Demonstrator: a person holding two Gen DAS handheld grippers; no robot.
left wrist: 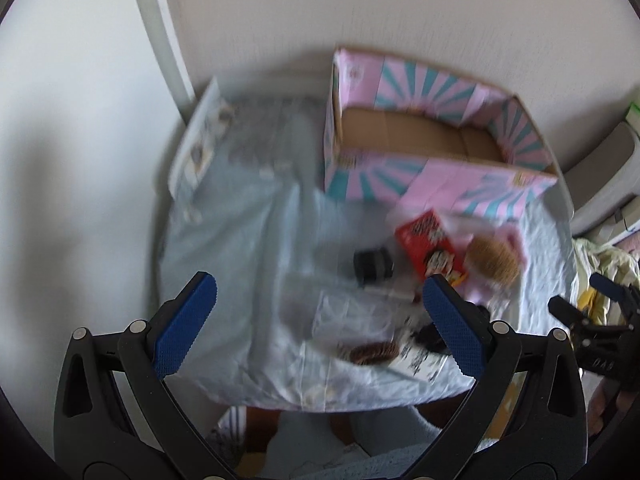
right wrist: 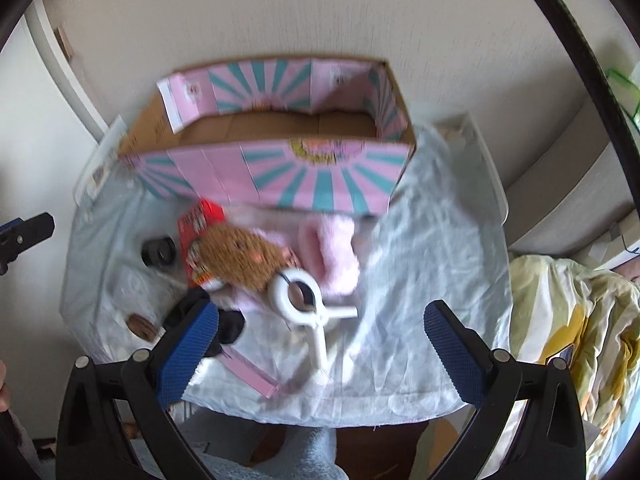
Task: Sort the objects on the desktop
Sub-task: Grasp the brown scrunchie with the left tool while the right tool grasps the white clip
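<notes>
A pink-and-teal cardboard box (left wrist: 432, 184) (right wrist: 280, 176) stands open at the back of the cloth-covered table; its brown floor looks bare. In front of it lie a red packet (left wrist: 430, 246) (right wrist: 196, 224), a brown knitted toy (left wrist: 494, 258) (right wrist: 240, 258), a black round jar (left wrist: 372, 266) (right wrist: 159, 253), a fluffy pink item (right wrist: 332, 252), a large white clip (right wrist: 308, 300), a dark cloth (right wrist: 224, 324) and a brown disc (left wrist: 370, 352) (right wrist: 141, 326). My left gripper (left wrist: 320, 328) hovers open above the table's left front. My right gripper (right wrist: 320, 348) is open over the near edge, just short of the clip.
A wrinkled pale blue cloth (left wrist: 248, 248) (right wrist: 432, 264) covers the small table against a white wall. A pink card (right wrist: 250, 372) lies near the front edge. Patterned bedding (right wrist: 568, 320) is at the right. The person's legs show below the table edge.
</notes>
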